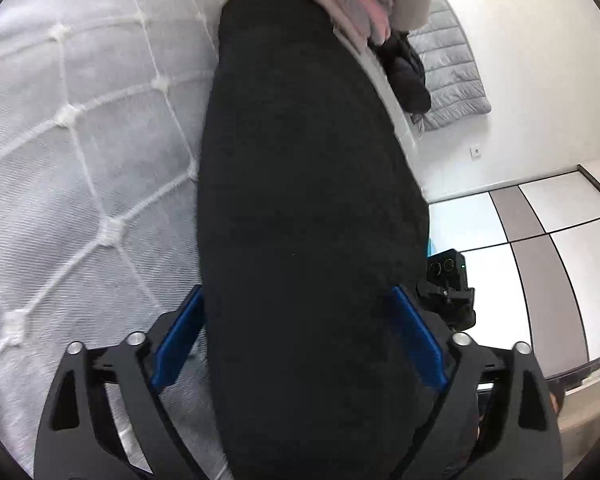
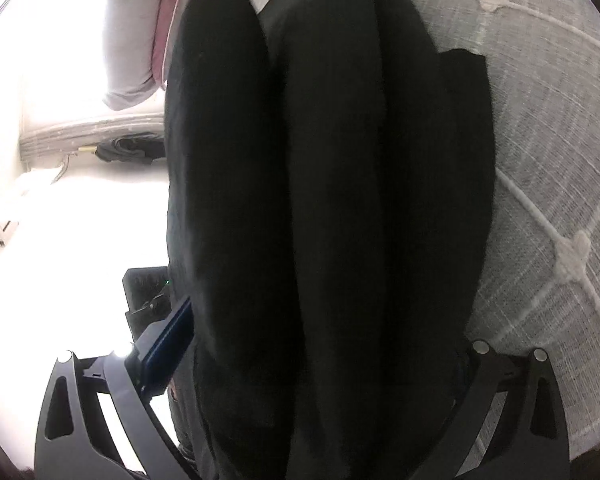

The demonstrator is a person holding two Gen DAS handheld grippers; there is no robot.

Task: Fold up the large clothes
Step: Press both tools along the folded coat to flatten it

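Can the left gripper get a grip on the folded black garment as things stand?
Probably yes. The black garment already lies between the left gripper's blue pads, whose jaws stand wide on either side, on the quilted mattress. Nothing blocks closing, though the bundle looks thick.

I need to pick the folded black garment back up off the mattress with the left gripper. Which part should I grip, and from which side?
Probably the near end of the black garment, approached head-on along its length. It lies as a thick, narrow bundle stretching away across the quilted mattress, and the left gripper already straddles that end, its blue fingers spread to either side.
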